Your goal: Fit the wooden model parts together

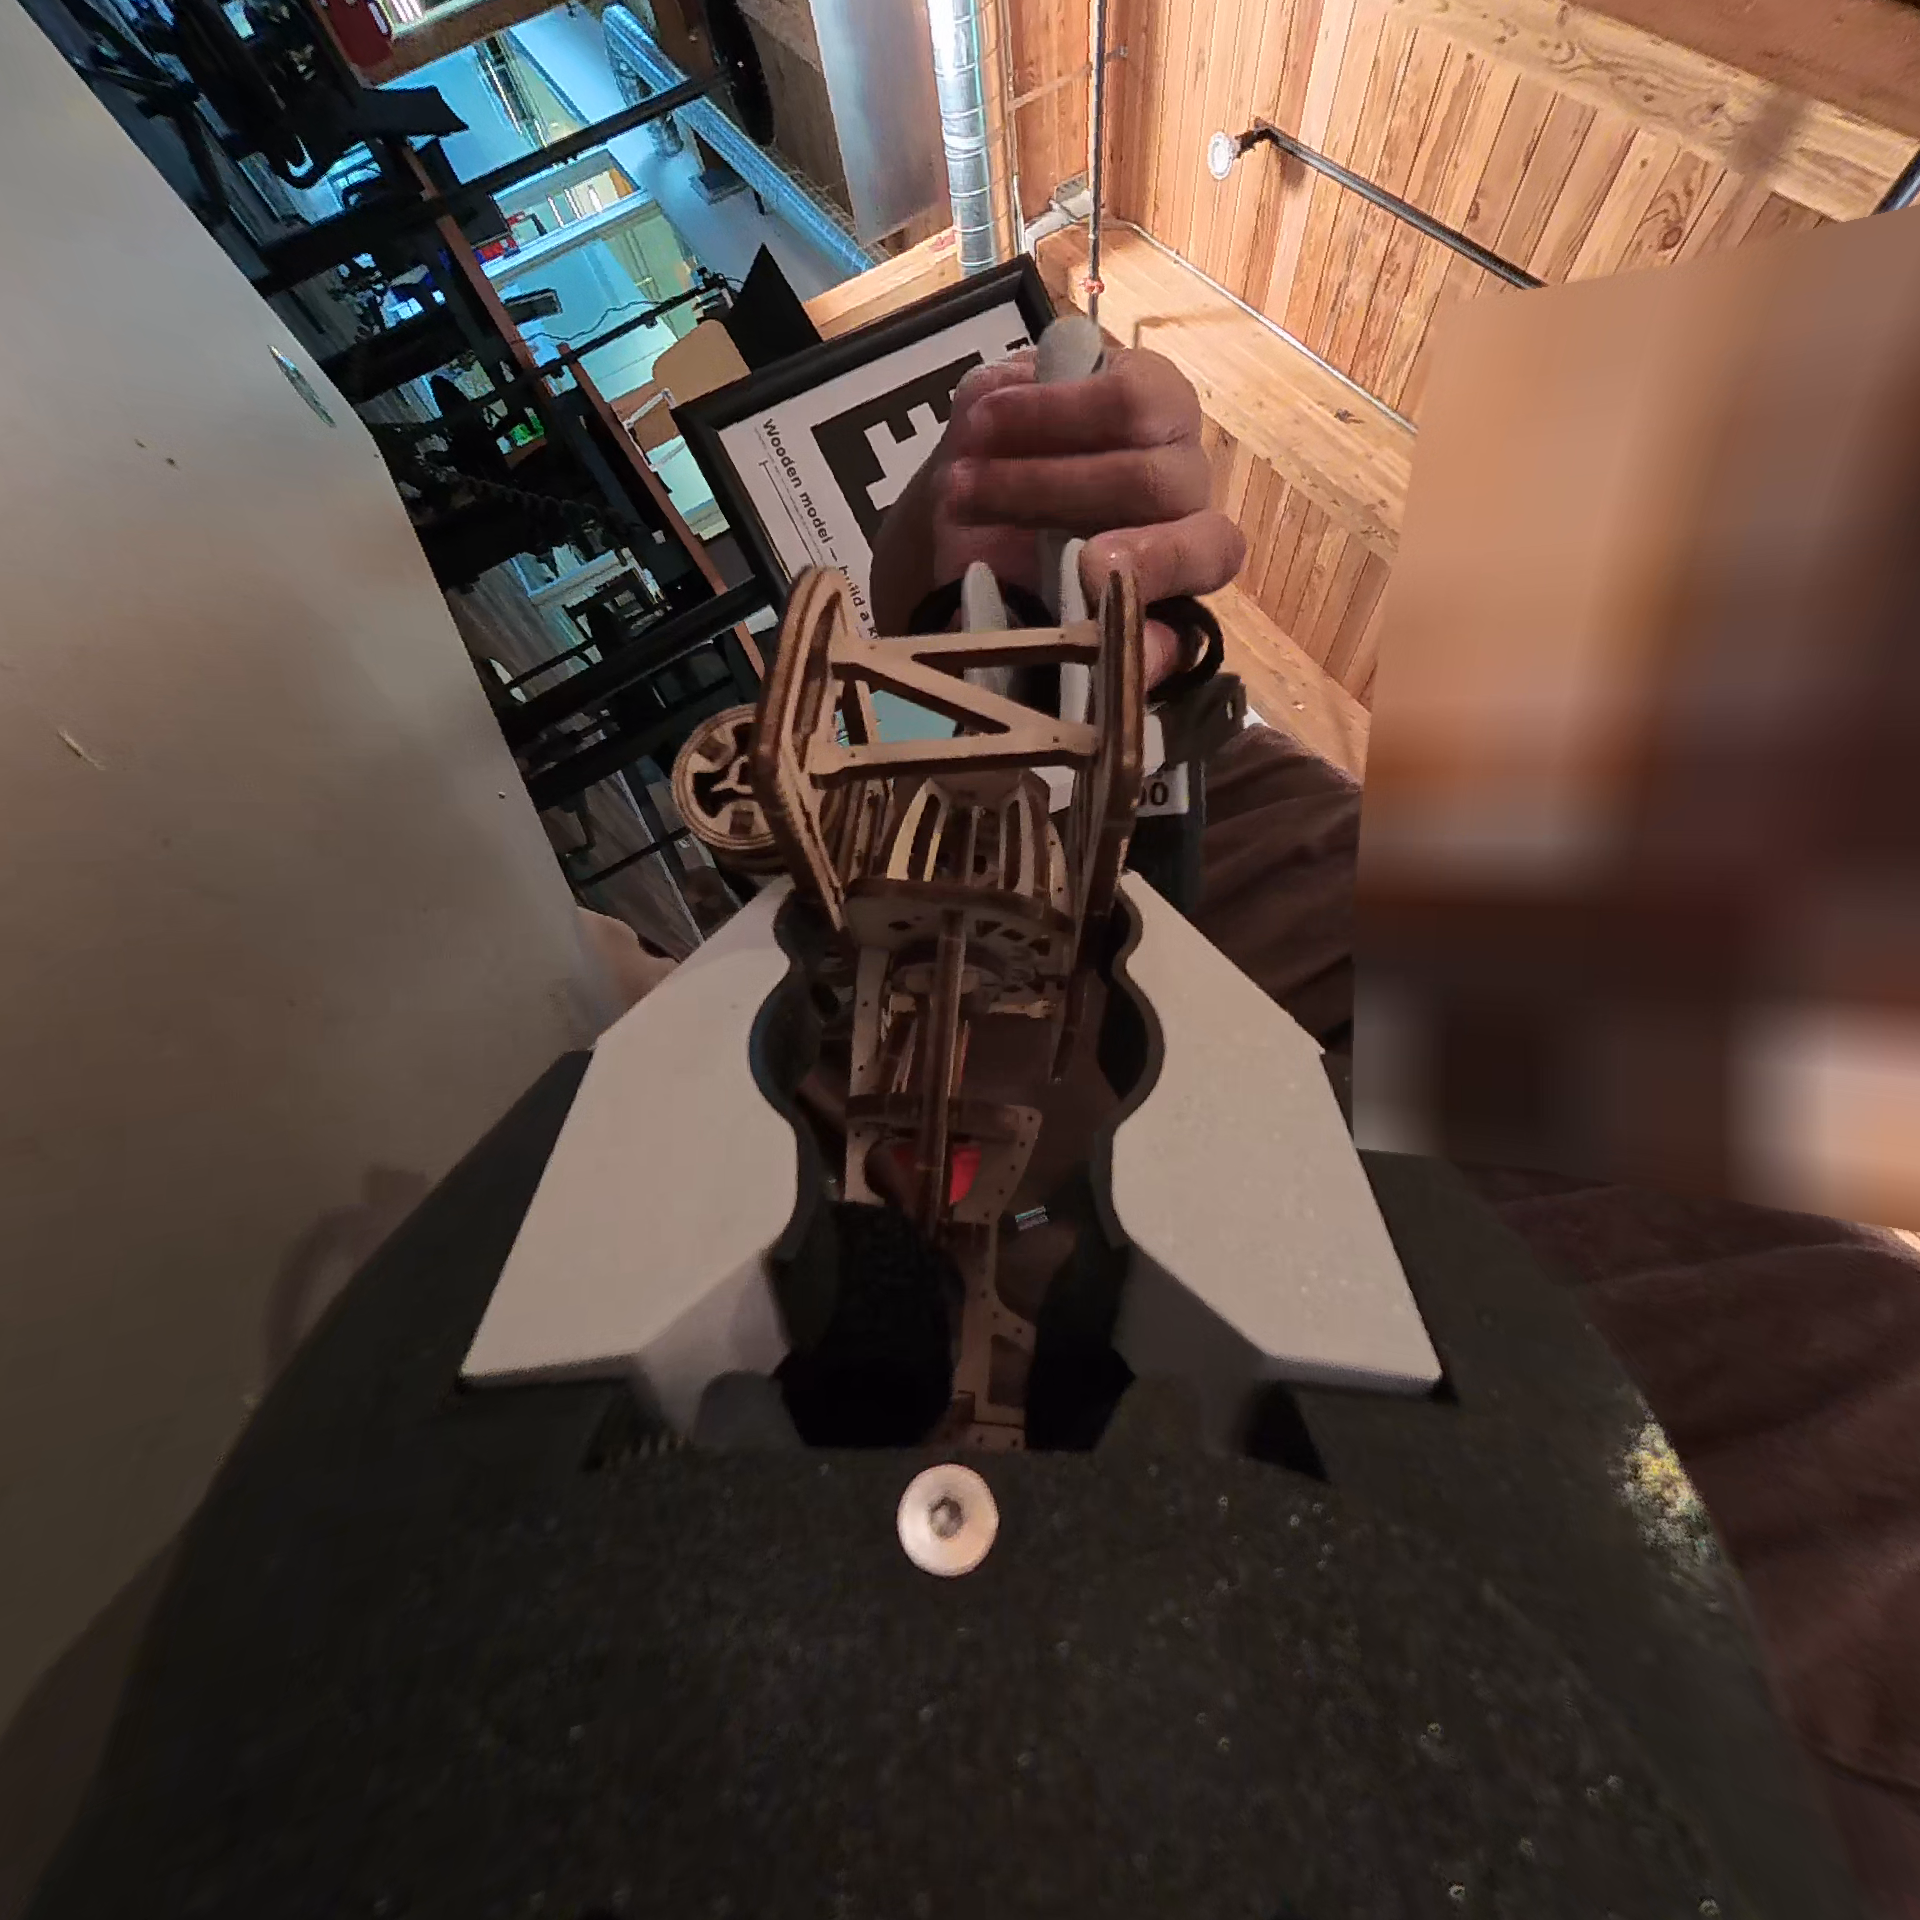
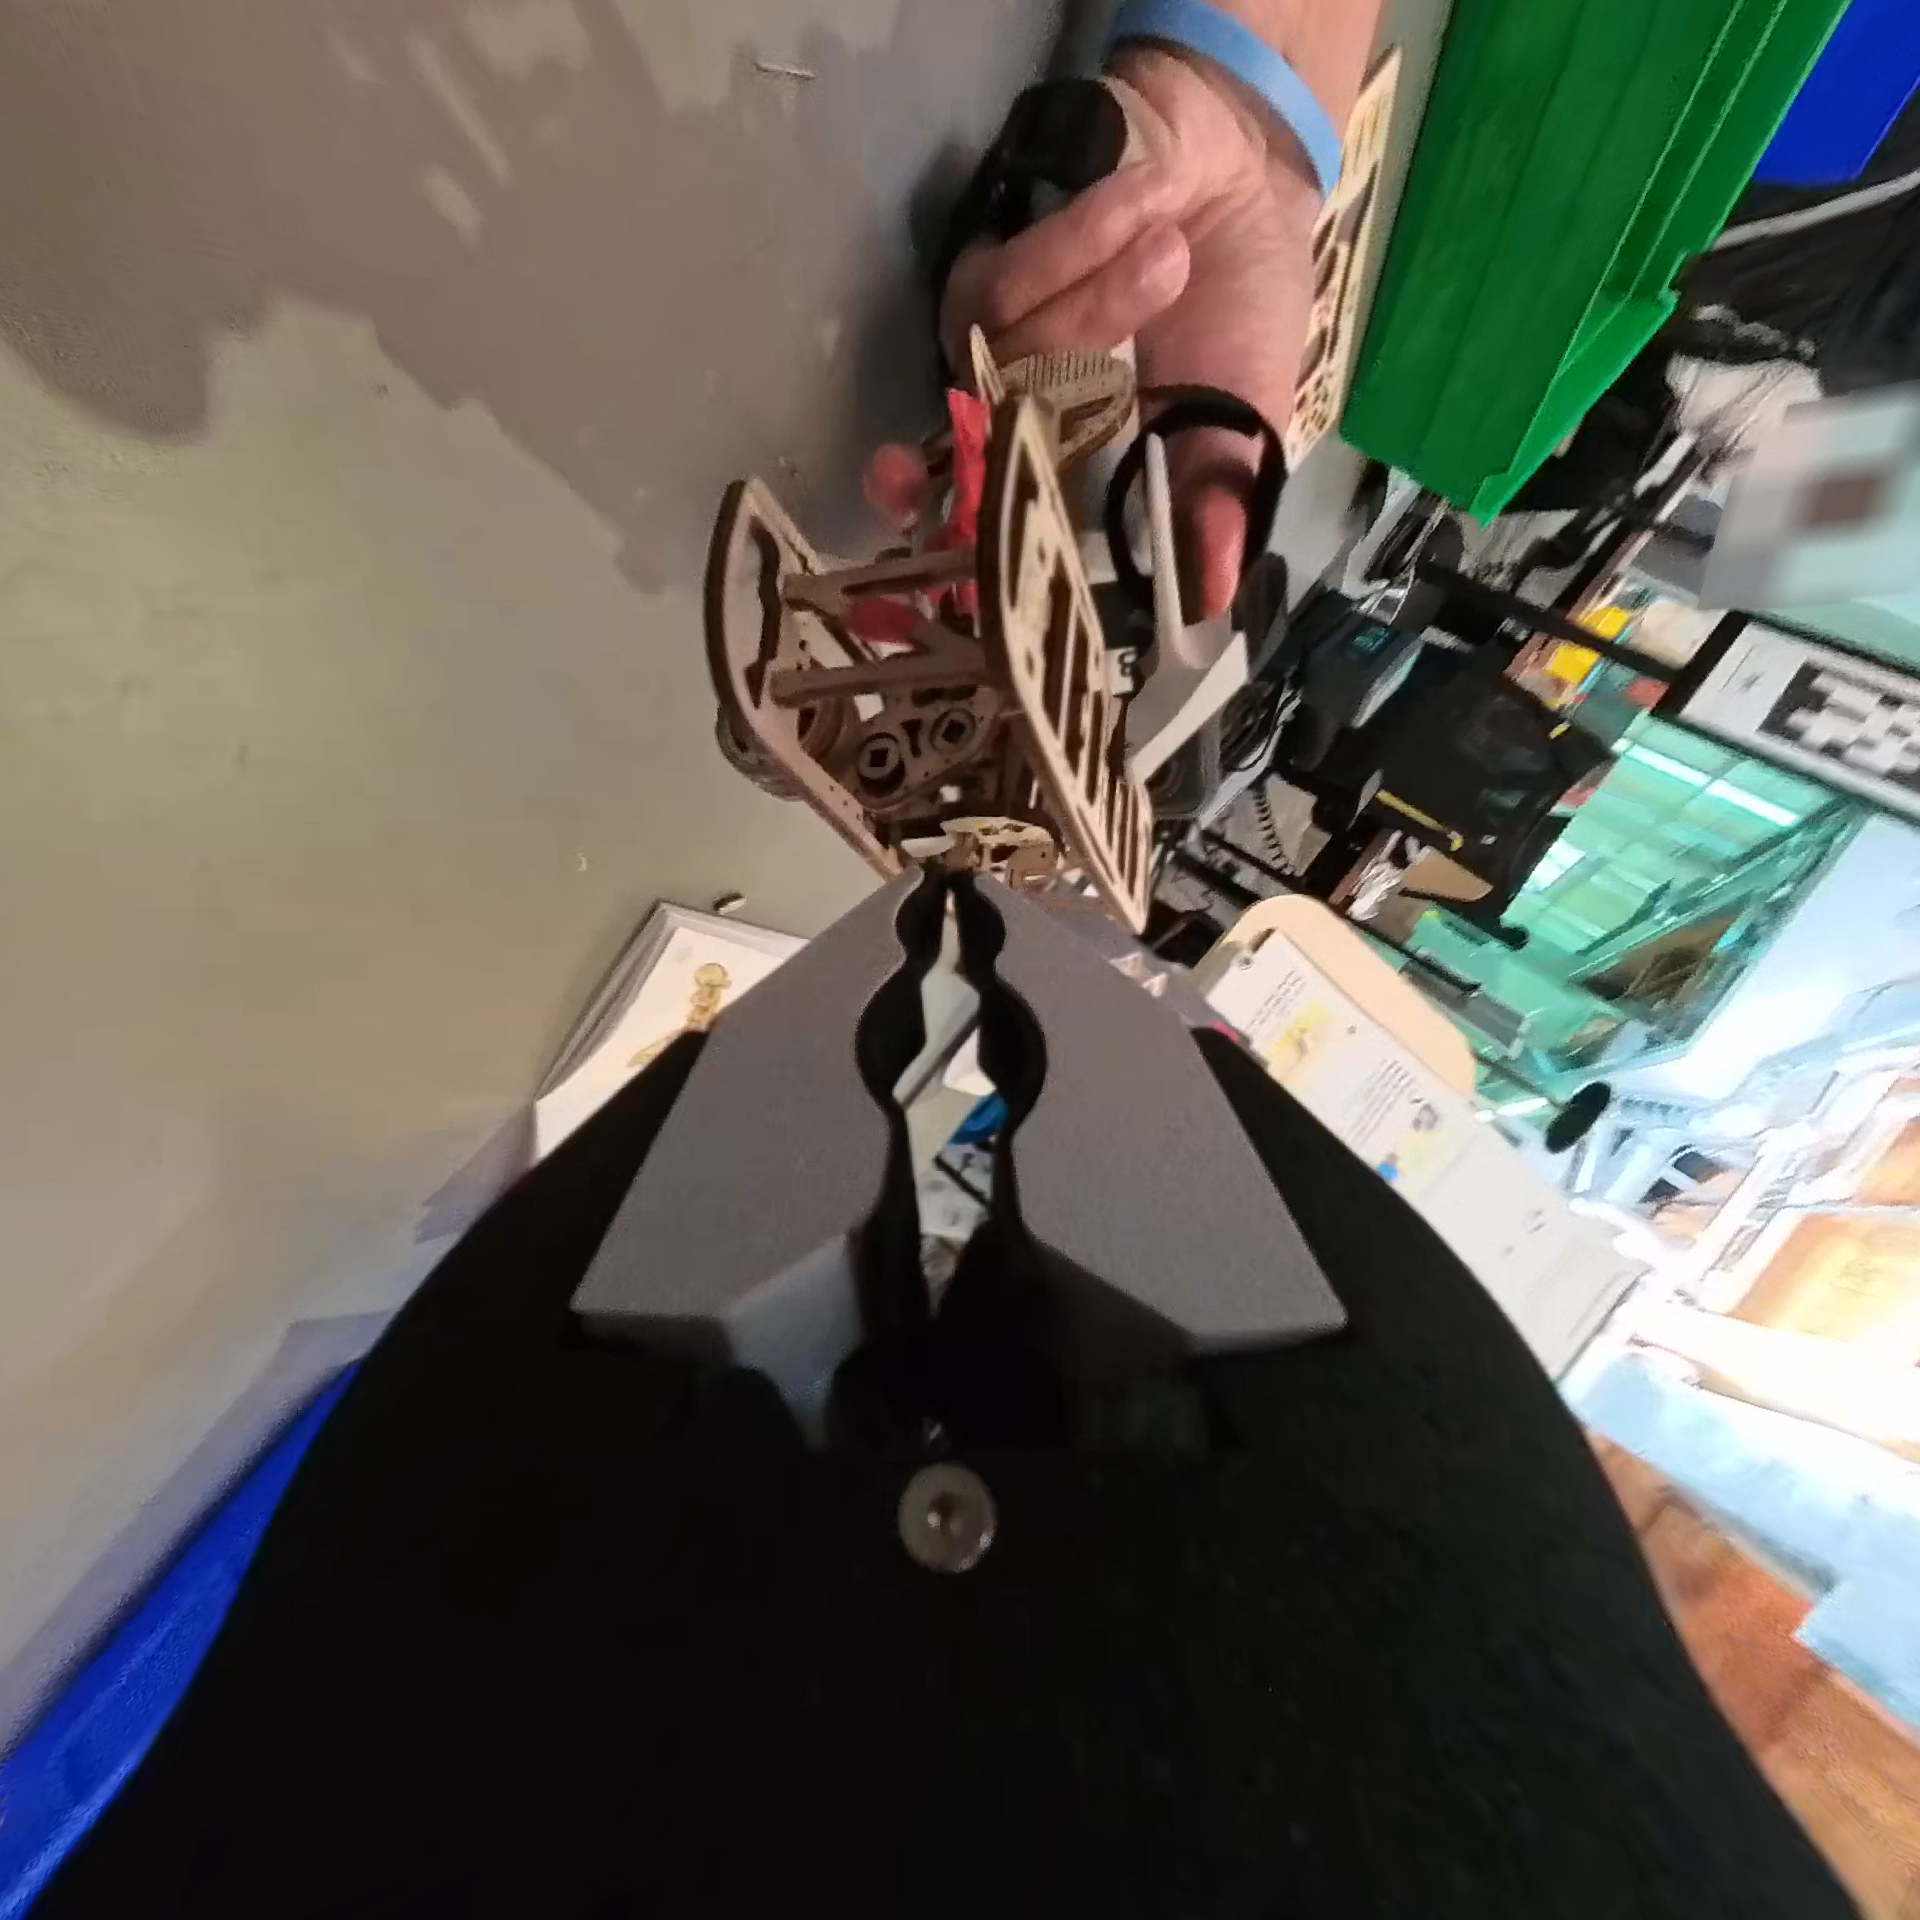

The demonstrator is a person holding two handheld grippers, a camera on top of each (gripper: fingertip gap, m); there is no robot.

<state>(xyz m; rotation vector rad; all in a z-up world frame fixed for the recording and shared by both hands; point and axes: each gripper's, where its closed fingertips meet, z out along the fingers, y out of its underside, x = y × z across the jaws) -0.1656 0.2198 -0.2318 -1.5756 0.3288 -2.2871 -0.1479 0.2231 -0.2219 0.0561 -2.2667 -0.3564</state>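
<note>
The wooden model (image 1: 951, 935), a pale laser-cut plywood frame of curved ribs, gears and a spoked wheel (image 1: 722, 781), sits lengthwise between the spread grey fingers of the left gripper (image 1: 951, 1039), whose wavy-edged jaws grip its sides. Only the right wrist view shows the model's slotted flat side panel (image 2: 1070, 665) and red bits inside, with the right gripper (image 2: 948, 883) just below it, jaws nearly pressed together on a small pale wooden piece (image 2: 971, 836) at the model's lower edge. Beyond the model, the left view alone shows a black-framed sign (image 1: 831, 436) and plank walls; the right view shows a green bin (image 2: 1558, 208) above it.
</note>
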